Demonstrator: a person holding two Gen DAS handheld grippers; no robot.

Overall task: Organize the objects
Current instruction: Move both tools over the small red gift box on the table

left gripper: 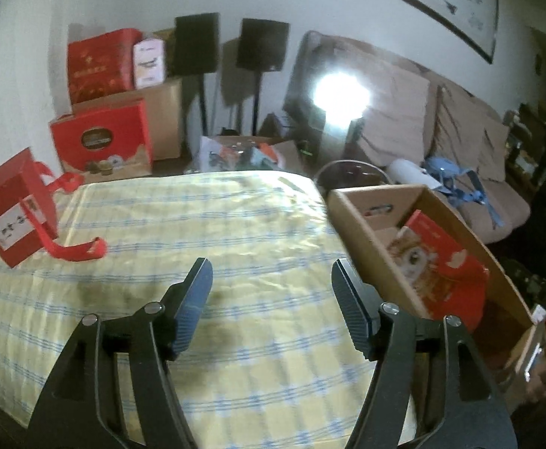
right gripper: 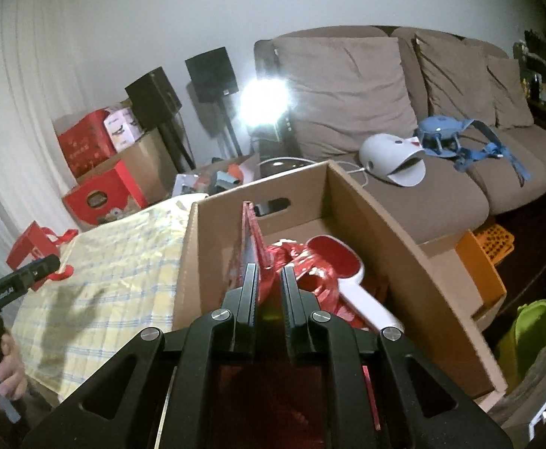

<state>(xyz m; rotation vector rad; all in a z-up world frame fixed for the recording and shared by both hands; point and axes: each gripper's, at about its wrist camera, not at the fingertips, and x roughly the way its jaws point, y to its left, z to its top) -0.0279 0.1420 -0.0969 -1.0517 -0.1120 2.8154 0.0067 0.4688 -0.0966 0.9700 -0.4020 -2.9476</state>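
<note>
Cardboard box [right gripper: 377, 224] with red packets, a red-and-white paddle [right gripper: 344, 273]; right gripper [right gripper: 269, 292] clenched on flat red packet [right gripper: 252, 239], left gripper [left gripper: 273, 288] released

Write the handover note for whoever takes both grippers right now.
Left gripper: open and empty, above the checked tablecloth.
Right gripper: shut on a flat red packet, held upright over the cardboard box.
Box sits at the table's edge by the sofa; inside are a red-and-white brush, red wrapping and a red packet.
Done: those items are boxed.
Left: lower and release the held packet; then fetch the red gift box with ribbon at the table's far corner.
</note>
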